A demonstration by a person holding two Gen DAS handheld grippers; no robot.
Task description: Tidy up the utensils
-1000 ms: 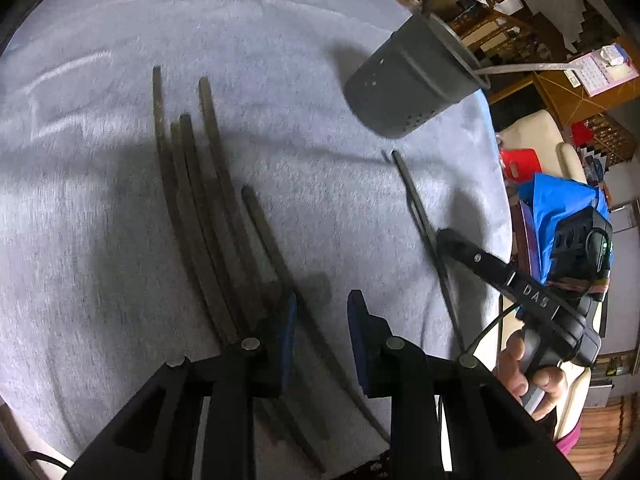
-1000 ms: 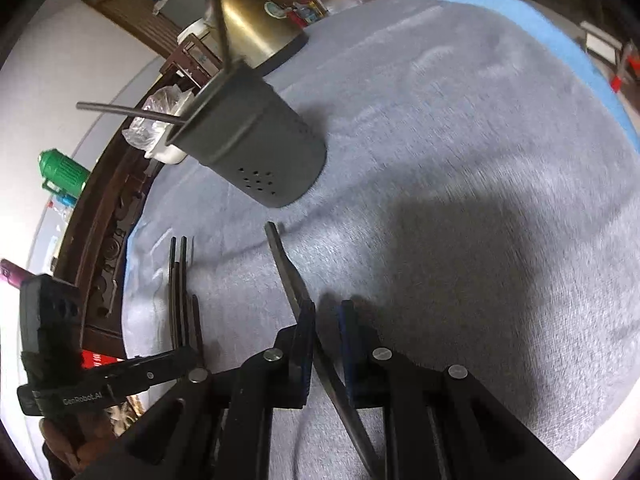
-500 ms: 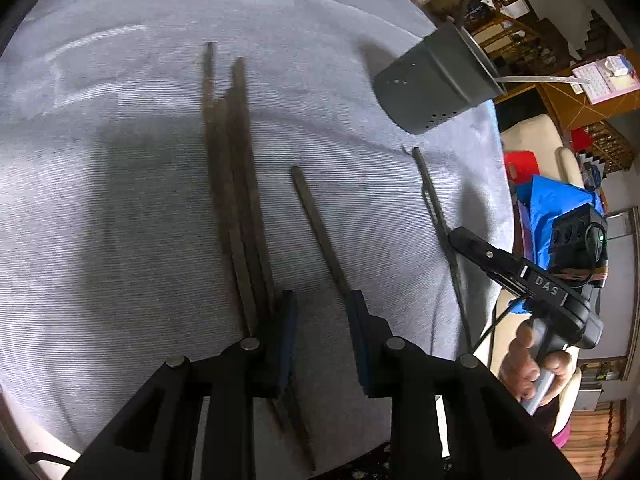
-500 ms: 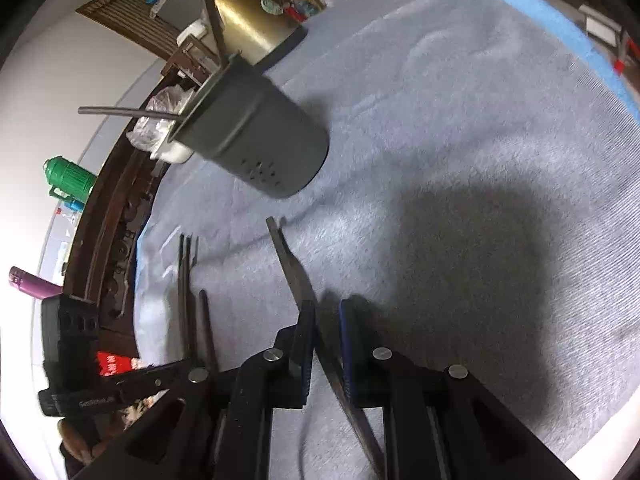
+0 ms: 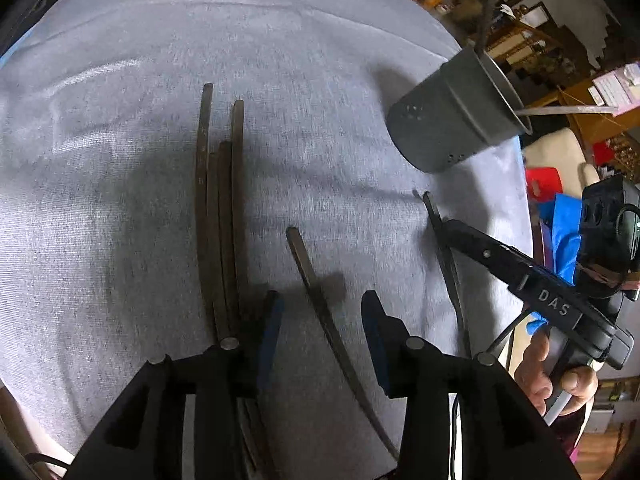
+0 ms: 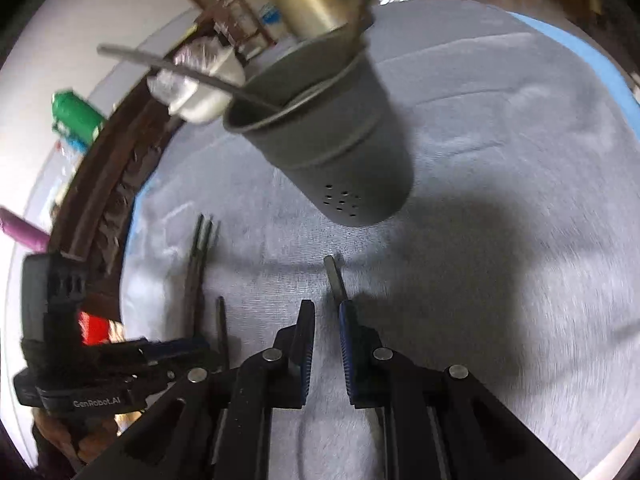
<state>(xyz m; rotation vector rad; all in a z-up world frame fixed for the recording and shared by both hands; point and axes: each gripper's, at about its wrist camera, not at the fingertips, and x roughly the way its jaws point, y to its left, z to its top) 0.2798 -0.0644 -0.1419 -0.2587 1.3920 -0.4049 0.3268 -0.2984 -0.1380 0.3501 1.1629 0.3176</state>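
Left claw (image 5: 320, 340) now spread wider, straddling lone utensil handle (image 5: 316, 292) – ready to pinch; right claw (image 6: 326, 344) slightly apart, its utensil (image 6: 335, 280) slipped beside right pad – regrasp before reaching caddy (image 6: 332, 148)

Six loose utensils (image 5: 222, 216), one holder (image 5: 452, 116), two utensils inside (image 6: 176, 66)

Cluttered home dining rm, grey tablecloth (image 5: 320, 60), carved wood sideboard (image 6: 116, 184), cream chair (image 5: 556, 152), wall calendar (image 5: 616, 88)
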